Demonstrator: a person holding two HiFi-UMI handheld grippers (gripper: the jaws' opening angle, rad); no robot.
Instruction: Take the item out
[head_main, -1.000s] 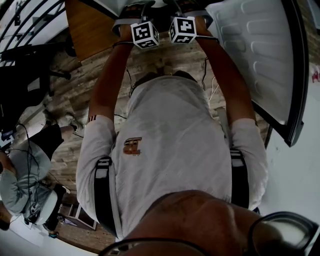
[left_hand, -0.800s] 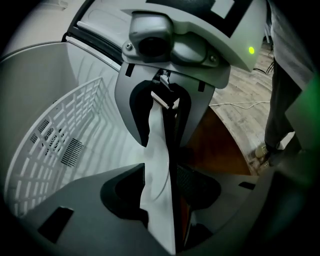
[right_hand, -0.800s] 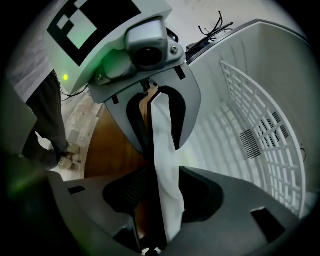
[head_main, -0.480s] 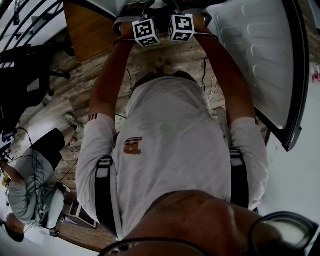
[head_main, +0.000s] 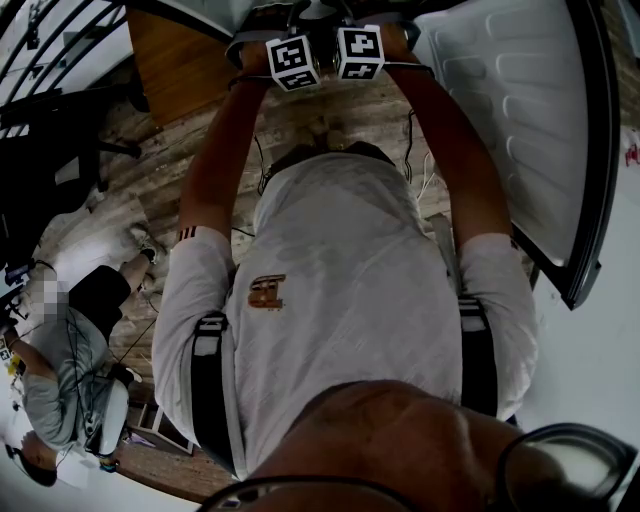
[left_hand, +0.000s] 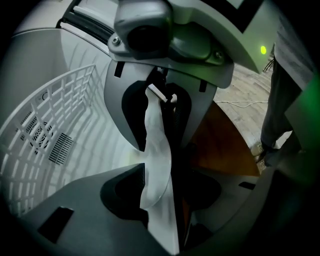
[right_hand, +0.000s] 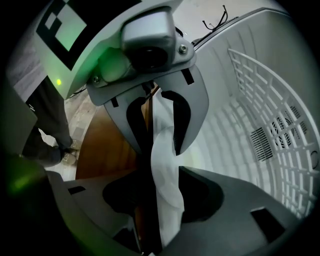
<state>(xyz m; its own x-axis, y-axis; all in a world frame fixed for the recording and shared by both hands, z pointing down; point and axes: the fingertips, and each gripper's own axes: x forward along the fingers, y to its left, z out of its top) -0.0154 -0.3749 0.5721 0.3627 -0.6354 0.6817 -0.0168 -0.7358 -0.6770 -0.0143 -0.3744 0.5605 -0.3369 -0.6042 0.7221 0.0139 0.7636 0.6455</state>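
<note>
The item is a thin white sheet (left_hand: 156, 150), limp and folded, stretched between my two grippers, which face each other jaw to jaw. My left gripper (left_hand: 167, 192) is shut on one end of it. In the right gripper view the same white sheet (right_hand: 165, 165) runs up from my right gripper (right_hand: 156, 200), which is shut on the other end. In the head view only the marker cubes of the left gripper (head_main: 293, 62) and right gripper (head_main: 360, 52) show, side by side at arm's length near the top edge. The jaws are hidden there.
A white wire basket (left_hand: 45, 135) lies just beyond the grippers, also visible as the basket (right_hand: 280, 125) on the right. An open white door with a moulded liner (head_main: 520, 120) stands at the right. A brown wooden panel (head_main: 180, 60) is at the left. A person (head_main: 60, 360) sits low left among cables.
Both marker cubes have shifted slightly up and away in the head view. The seated person at lower left has moved.
</note>
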